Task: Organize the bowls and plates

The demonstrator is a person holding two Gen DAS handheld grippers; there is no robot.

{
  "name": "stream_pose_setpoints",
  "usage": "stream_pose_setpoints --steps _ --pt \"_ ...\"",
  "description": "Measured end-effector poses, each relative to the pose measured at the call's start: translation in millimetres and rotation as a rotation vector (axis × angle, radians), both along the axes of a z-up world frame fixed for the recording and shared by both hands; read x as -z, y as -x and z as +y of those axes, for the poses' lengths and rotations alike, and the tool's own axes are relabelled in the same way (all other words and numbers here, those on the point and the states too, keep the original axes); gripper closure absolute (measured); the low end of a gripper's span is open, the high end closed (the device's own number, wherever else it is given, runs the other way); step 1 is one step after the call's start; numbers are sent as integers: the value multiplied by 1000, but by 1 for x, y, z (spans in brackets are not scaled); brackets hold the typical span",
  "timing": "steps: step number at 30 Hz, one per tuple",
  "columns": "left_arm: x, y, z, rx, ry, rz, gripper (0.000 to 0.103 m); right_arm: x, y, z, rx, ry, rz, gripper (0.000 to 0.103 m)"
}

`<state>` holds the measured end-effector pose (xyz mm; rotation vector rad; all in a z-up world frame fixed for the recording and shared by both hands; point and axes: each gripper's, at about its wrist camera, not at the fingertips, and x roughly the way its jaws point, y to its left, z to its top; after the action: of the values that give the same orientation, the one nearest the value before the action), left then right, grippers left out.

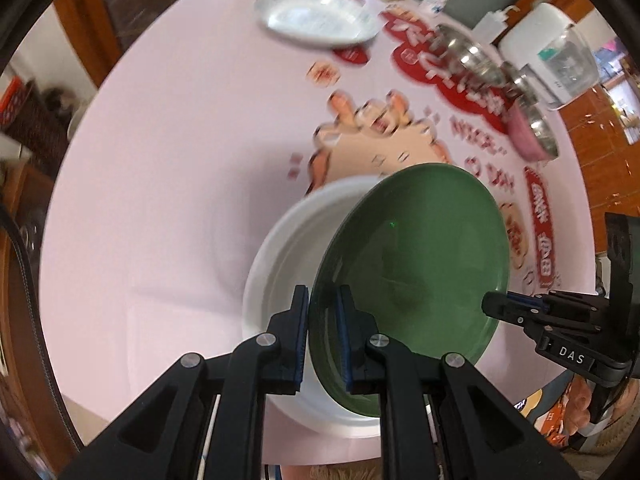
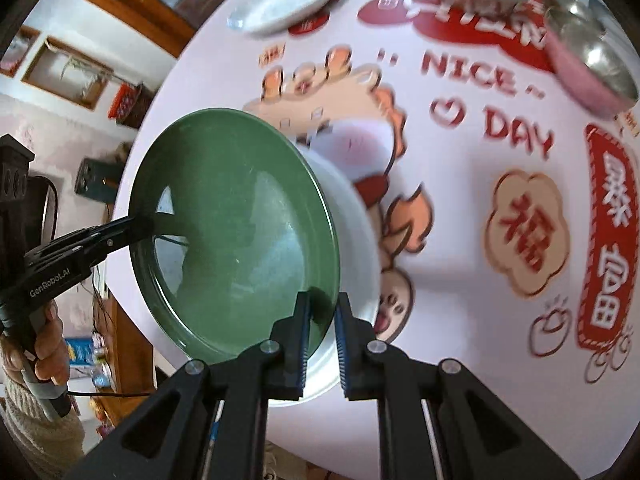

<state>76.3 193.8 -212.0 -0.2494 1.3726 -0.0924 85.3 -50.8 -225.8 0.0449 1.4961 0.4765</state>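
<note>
Green glazed plate (image 1: 416, 264) is hanging between both my grippers right now, tilted up on edge over a white plate (image 1: 280, 264) that's sitting on the surface (image 1: 160, 200).

Left wrist view: my left gripper (image 1: 324, 308) is clamping its fingers on the near rim of the green plate, closed tight on it. My right gripper (image 1: 496, 306) is coming in from the side and biting the opposite rim, so I'm sharing the load across two edges, probably because a plate this wide would swing from one pinch. "DAS" is readable on the right tool. Farther back there's another white plate (image 1: 316, 16), some steel bowls (image 1: 472, 54) and a pink bowl (image 1: 528, 136), all blurry.

Right wrist view: my right gripper (image 2: 322, 312) is squeezing the green plate (image 2: 236, 232) at its lower rim, fingers closed on it, with the white plate (image 2: 352, 232) just behind and under. The left gripper (image 2: 136, 226) is holding the far rim, and "GenRobot.AI" is printed on its body. The tablecloth is saying "NICE DAY" in red with a heart, plus red Chinese characters I'm not going to try reading. My guess is I'm stacking green onto white.
</note>
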Motion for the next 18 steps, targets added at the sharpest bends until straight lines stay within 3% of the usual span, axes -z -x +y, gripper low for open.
stream_pose_setpoints --steps 10,18 --pt "41 6 2 -9 -19 72 91 23 -5 14 19 42 32 91" --pt "49 1 4 -2 -3 116 91 26 -2 17 -4 80 34 89"
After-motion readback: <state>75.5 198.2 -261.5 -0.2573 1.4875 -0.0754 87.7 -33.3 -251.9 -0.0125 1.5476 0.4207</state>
